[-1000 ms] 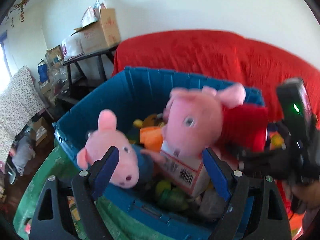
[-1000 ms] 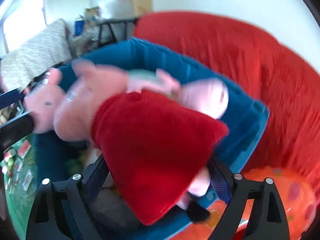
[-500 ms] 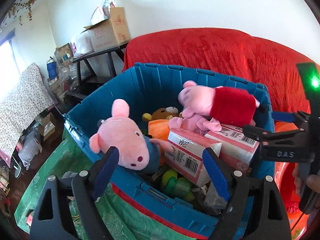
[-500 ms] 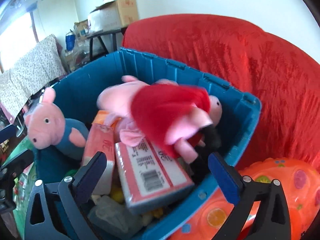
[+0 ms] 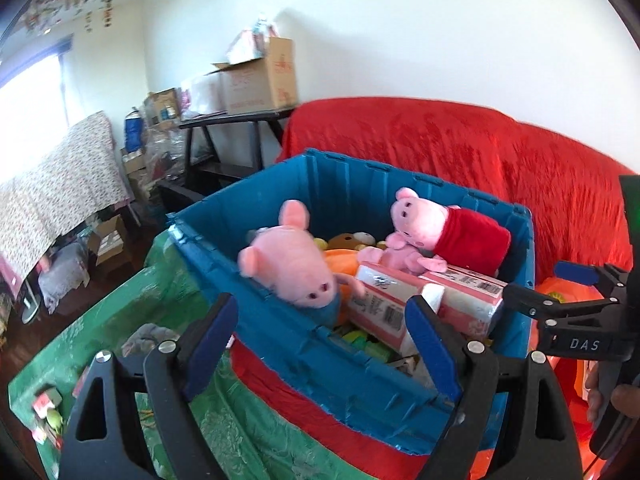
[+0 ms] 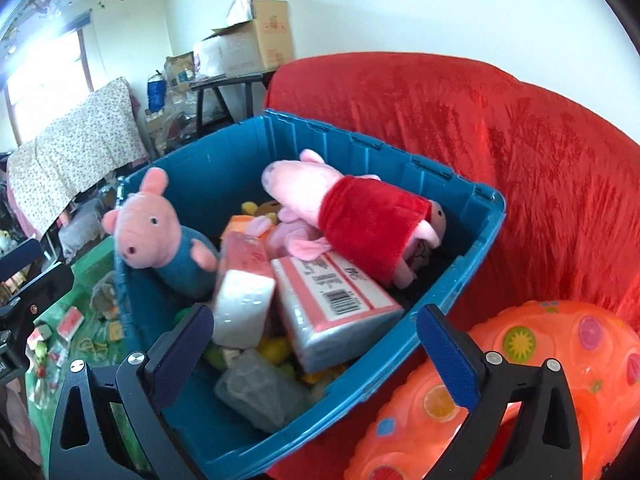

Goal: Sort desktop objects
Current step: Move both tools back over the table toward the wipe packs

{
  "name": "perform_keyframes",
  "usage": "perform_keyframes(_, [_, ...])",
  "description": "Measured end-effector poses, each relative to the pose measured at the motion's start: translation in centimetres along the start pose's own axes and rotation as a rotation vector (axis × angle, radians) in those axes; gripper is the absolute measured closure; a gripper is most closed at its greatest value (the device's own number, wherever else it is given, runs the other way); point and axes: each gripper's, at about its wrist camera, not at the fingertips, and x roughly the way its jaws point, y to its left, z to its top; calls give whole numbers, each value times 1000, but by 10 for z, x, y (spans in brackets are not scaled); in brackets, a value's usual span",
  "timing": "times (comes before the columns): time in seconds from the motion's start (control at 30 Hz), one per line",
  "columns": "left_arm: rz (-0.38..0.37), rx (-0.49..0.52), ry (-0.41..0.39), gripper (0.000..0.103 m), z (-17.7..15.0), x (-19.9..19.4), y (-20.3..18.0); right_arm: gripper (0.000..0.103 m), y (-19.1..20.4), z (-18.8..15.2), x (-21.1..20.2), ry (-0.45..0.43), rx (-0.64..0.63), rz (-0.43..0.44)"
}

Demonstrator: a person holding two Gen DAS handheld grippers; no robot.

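A blue bin (image 5: 360,376) (image 6: 472,224) holds toys and tissue packs. A pink pig plush in a red dress (image 5: 448,232) (image 6: 360,220) lies on top of pink tissue packs (image 5: 424,296) (image 6: 332,296). A pink pig plush in blue (image 5: 296,272) (image 6: 160,236) leans at the bin's near-left wall. My left gripper (image 5: 320,344) is open and empty before the bin. My right gripper (image 6: 316,356) is open and empty above the bin's near corner; it also shows in the left wrist view (image 5: 568,292).
A red-covered sofa (image 5: 500,152) (image 6: 500,120) stands behind the bin. An orange inflatable toy (image 6: 520,380) lies to the right. A green cloth (image 5: 100,340) with small items (image 6: 60,332) lies to the left. A dark table with cardboard boxes (image 5: 256,80) stands at the back.
My right gripper opened and let go of the red-dress pig, which now lies in the bin. Both grippers have drawn back from the bin.
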Motion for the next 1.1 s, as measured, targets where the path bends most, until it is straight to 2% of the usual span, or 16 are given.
perform_keyframes(0.17, [105,-64,-23,17,-24,-23,39,0,30,-1,-17,-44,-41,25])
perform_keyframes(0.33, [243,-150,8,14,-68,-38,100,0,83,-6,-26,-94,-111,102])
perform_keyframes(0.53, [324,-299,81,14,-130,-51,188,0,165,-17,-19,-96,-230,216])
perform_keyframes(0.67, [391,-390,165,14,-182,-49,254,0,228,-32,-4,-83,-328,287])
perform_keyframes(0.83, [452,-468,275,14,-246,-34,318,0,302,-54,48,40,-425,357])
perform_keyframes(0.97, [461,-524,387,15,-294,-4,365,0,345,-78,109,168,-481,349])
perform_keyframes(1.1, [448,-540,460,15,-327,30,392,0,381,-103,176,309,-516,356])
